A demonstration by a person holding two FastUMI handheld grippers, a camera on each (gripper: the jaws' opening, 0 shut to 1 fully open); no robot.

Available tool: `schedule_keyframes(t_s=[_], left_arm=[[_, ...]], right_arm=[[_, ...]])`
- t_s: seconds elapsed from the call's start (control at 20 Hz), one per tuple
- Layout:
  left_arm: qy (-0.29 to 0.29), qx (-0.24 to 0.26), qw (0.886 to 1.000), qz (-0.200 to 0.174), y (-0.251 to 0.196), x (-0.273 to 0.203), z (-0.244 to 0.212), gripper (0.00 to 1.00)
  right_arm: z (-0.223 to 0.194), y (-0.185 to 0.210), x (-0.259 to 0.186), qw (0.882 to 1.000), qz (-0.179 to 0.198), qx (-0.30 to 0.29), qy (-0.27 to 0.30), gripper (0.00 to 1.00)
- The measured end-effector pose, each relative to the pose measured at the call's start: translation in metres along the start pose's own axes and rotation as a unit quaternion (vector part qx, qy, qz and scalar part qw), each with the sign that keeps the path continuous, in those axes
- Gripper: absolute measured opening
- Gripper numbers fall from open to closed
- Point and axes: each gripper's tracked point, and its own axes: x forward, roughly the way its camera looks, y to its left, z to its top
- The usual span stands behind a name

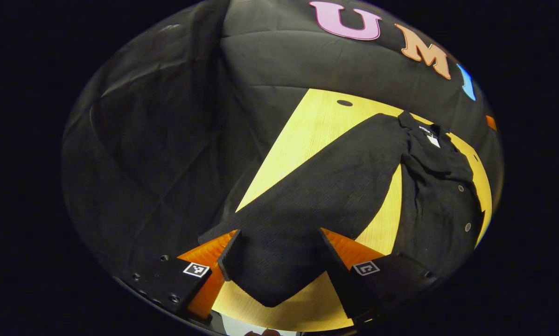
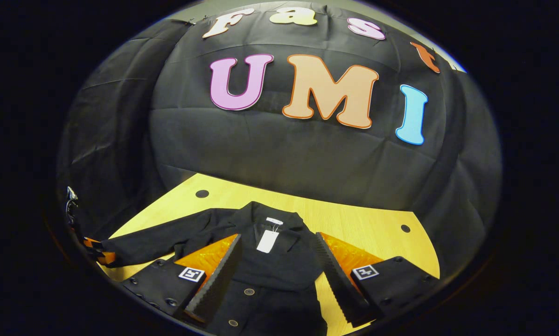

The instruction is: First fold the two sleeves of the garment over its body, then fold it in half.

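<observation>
Black ribbed fabric made up the buttoned jacket (image 2: 270, 275) that we saw lying flat on the pale yellow wooden table (image 2: 363, 224), collar toward the black cloth wall (image 2: 279, 154) and hem toward us, so its long axis ran from near edge to far edge in the right gripper view. There we noted a white tag (image 2: 267, 241) at the collar and round buttons down the front. The right gripper (image 2: 275, 284) hung over the jacket's chest with its orange-backed fingers (image 2: 214, 280) spread wide, touching nothing we could be sure of. In that view the left gripper (image 2: 95, 252) sat far off at the cuff of the outstretched sleeve.

The left gripper view gave us that sleeve (image 1: 317, 196) lengthwise, running diagonally from the jacket's shoulder down to the cuff, which lay between the left gripper's (image 1: 275, 261) parted fingers (image 1: 228, 261). Whether they touched the cloth we could not tell.
</observation>
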Motion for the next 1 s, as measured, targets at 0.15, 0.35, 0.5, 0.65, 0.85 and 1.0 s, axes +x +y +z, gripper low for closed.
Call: schedule_keyframes(t_s=[0.15,0.35,0.5,0.65,0.85,1.0], left_arm=[[0.011,-0.008,1.0,0.002,0.002,0.0,-0.006,0.95],[0.008,-0.016,1.0,-0.002,-0.001,0.001,-0.006,0.96],[-0.003,-0.013,1.0,-0.011,-0.015,0.001,-0.003,0.8],[-0.007,-0.015,1.0,-0.012,-0.028,0.005,-0.002,0.39],[-0.008,-0.03,0.999,-0.004,-0.029,-0.001,-0.002,0.04],[-0.016,-0.063,0.998,-0.008,-0.027,0.0,0.001,0.0]], right_arm=[[0.002,-0.001,-0.003,1.0,0.001,-0.002,-0.006,0.99],[0.001,-0.008,-0.007,1.0,0.0,0.002,-0.008,0.99],[-0.003,-0.013,-0.009,1.0,-0.003,0.002,-0.005,0.99],[-0.006,-0.016,-0.012,1.0,0.001,0.006,-0.002,0.96],[-0.008,-0.023,-0.017,1.0,0.002,0.009,-0.005,0.98],[-0.003,-0.03,-0.023,1.0,0.002,0.02,-0.019,0.99]])
